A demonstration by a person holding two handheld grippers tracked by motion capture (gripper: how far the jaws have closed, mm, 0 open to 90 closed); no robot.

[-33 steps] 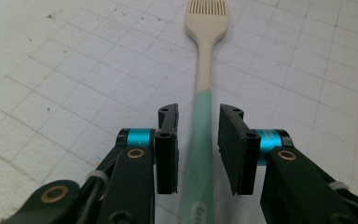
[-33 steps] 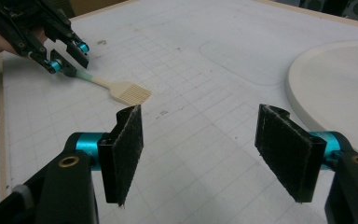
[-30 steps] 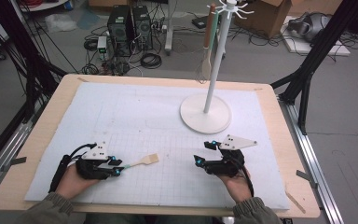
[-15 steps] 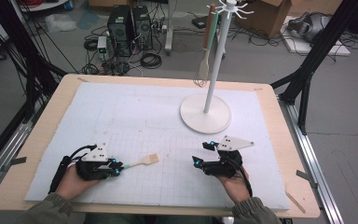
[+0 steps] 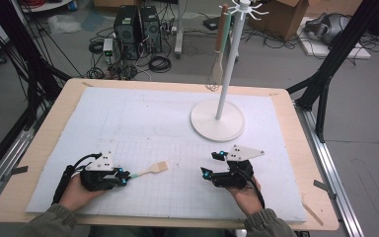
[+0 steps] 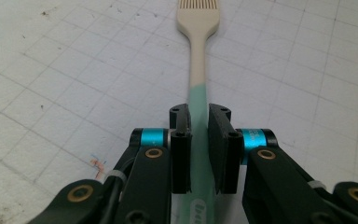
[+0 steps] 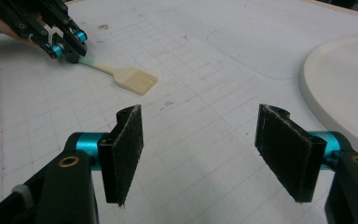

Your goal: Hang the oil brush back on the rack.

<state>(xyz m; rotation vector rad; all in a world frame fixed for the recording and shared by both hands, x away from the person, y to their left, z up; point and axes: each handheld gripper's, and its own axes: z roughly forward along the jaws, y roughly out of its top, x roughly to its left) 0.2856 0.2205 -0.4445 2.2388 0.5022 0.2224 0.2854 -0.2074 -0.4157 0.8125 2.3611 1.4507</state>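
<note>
On the mat (image 5: 143, 123), tongs (image 6: 198, 126) pinch brush (image 6: 197, 56) handle.

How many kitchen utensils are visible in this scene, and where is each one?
2. A spatula lies on the white mat, its green handle between the jaws of the left gripper. A whisk hangs from the white stand. None seems hidden.

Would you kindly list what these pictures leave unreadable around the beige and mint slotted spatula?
- Beige and mint slotted spatula: handle end cut off by the bottom edge and left gripper, left gripper view.
- Print on its mint handle: mostly hidden there.
- Hanging whisk: too small, high view.
- White stand base: cut off, right gripper view.
</note>
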